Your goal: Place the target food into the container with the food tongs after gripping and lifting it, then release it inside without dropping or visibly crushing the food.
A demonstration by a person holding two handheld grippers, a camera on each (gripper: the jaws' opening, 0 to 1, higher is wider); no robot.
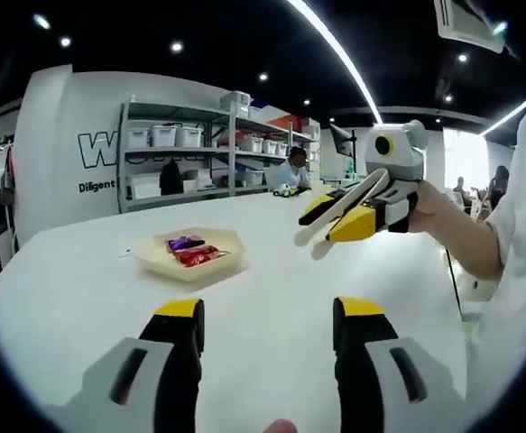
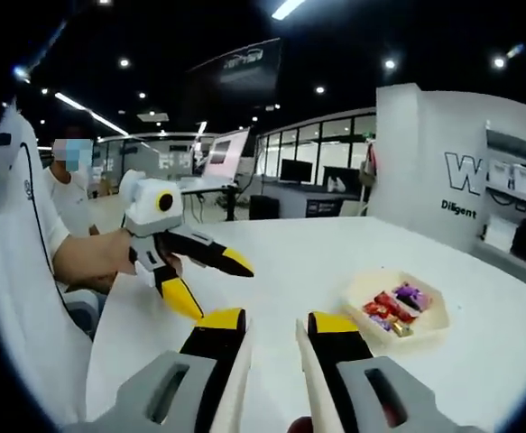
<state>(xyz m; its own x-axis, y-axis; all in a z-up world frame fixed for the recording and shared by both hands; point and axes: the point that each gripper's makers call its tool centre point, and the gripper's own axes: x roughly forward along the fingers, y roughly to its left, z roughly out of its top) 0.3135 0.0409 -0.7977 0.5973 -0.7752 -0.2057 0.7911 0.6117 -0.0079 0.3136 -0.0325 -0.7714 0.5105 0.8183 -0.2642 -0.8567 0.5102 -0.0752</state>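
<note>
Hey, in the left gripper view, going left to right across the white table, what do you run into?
Tray holding wrapped snacks → bare stretch of white table → right gripper, held above the table with white tongs between its jaws → the person's hand holding it.

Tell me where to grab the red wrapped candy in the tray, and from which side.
Take the red wrapped candy across its narrow middle, coming down from above. It lies flat in the shallow tray, whose raised rim would likely block a sideways approach. The purple wrapped candy lies right beside it, so keep the jaws clear of that side.
</note>
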